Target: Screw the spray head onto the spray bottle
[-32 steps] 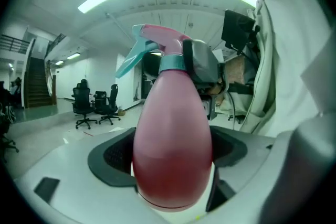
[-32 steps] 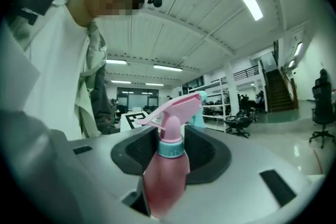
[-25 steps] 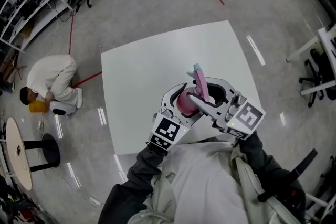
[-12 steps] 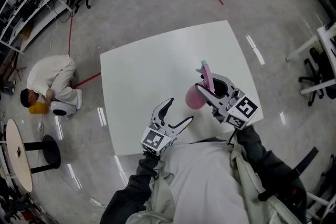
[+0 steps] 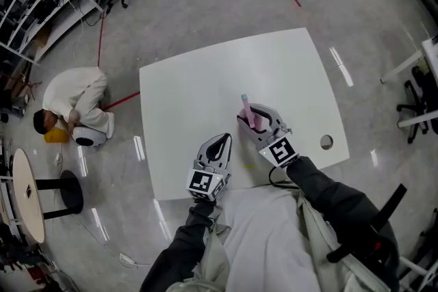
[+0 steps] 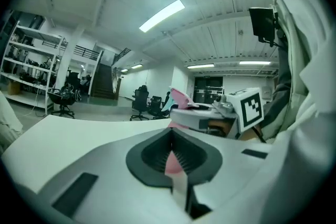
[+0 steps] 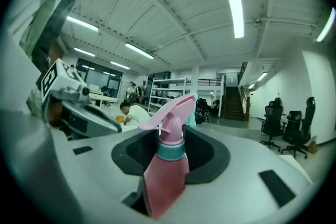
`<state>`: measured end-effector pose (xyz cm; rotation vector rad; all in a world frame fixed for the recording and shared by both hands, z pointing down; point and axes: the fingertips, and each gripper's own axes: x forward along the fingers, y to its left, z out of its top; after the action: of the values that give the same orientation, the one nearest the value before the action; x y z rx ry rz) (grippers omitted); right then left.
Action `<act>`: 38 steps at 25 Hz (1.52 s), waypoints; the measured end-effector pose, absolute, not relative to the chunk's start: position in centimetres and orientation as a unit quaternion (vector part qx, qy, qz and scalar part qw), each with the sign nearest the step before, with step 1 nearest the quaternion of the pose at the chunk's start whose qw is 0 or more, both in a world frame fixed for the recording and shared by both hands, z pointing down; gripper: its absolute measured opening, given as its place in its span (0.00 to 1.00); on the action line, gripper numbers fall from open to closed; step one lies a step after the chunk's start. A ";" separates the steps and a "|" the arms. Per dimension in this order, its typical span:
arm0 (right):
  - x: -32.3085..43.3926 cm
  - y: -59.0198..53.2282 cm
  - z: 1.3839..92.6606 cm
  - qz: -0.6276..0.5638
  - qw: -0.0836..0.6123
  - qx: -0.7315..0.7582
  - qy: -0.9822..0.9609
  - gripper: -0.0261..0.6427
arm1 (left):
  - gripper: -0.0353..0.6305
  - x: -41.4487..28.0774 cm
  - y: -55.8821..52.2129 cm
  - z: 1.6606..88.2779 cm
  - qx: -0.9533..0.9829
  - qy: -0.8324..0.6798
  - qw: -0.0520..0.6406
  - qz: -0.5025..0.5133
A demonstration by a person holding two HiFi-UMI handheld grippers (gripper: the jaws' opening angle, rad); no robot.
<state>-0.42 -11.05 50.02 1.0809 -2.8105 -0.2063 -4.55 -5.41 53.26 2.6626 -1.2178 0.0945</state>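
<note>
Spray bottle upright, body clamped between half-apart jaws of right hand-held gripper, low at surface; contact unclear. Left hand-held gripper nearer, just left of bottle, jaws just been closing, now together, nothing between. Only right gripper view shows spray head seated above teal collar.

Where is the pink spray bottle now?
Head view: the spray bottle is clamped in the right gripper, over the white table's near side, right of the left gripper.
</note>
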 end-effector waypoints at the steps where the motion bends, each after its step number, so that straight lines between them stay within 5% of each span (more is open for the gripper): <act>1: -0.7 -10.8 50.7 -0.070 0.062 0.353 -0.931 0.24 | 0.06 -4.5 -5.6 53.4 0.903 -0.414 0.108 0.031; 3: -0.4 -10.8 51.1 -0.064 0.043 0.363 -0.929 0.24 | 0.06 -4.6 -5.9 53.6 0.902 -0.414 0.114 0.031; 8: 0.8 -10.2 50.9 -0.035 0.006 0.361 -0.932 0.46 | 0.06 -4.6 -6.0 54.0 0.903 -0.410 0.123 0.030; 16: 7.6 -8.5 54.5 0.025 0.079 0.434 -0.897 0.46 | 0.06 -4.9 -5.5 55.5 0.899 -0.408 0.153 0.037; 19: 8.6 -7.6 55.5 0.041 0.097 0.444 -0.890 0.33 | 0.06 -4.6 -5.2 56.2 0.898 -0.406 0.167 0.039; 21: 8.3 -6.9 55.5 0.026 0.112 0.442 -0.890 0.06 | 0.06 -4.4 -5.0 56.5 0.898 -0.404 0.171 0.042; 22: 8.0 -6.6 55.3 0.015 0.118 0.440 -0.890 0.03 | 0.06 -4.4 -4.9 56.6 0.898 -0.402 0.172 0.043; 38: 6.5 -6.0 56.2 0.022 0.140 0.428 -0.893 0.03 | 0.06 -3.5 -4.0 57.2 0.905 -0.382 0.181 0.051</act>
<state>6.45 -6.03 56.18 1.2360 -2.5787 0.0627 -3.45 -4.01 57.22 2.5541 -1.0794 0.1453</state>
